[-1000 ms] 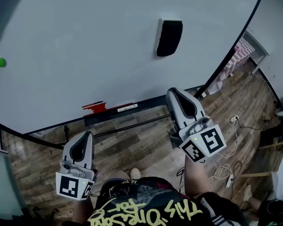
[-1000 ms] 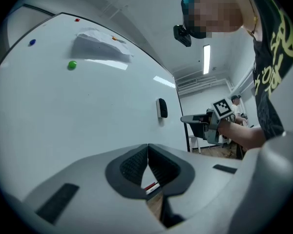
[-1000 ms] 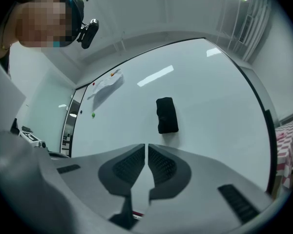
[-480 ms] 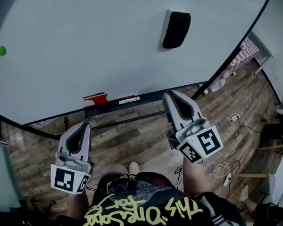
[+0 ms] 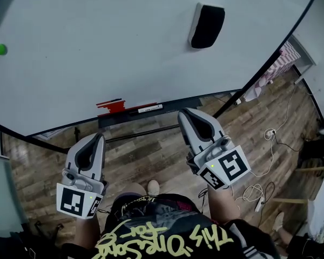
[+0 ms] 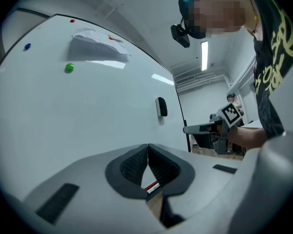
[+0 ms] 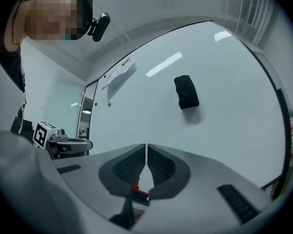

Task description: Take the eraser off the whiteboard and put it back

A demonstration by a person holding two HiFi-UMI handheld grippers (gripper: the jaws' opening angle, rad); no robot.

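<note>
2 claws are shown, each with its jaws closed together and nothing between the pads. Compared with 1 second ago, the right claw is seen lower and further back from the whiteboard, with a wider gap between it and the eraser. The eraser is unchanged in place: it is stuck on the board face, toward the right side in the head view, well apart from both claws. The left claw is held where it was, over the wooden floor. The whiteboard is cut off at the top and left of the head view. 1 red object on the ledge below the board is too small to be identified.
</note>
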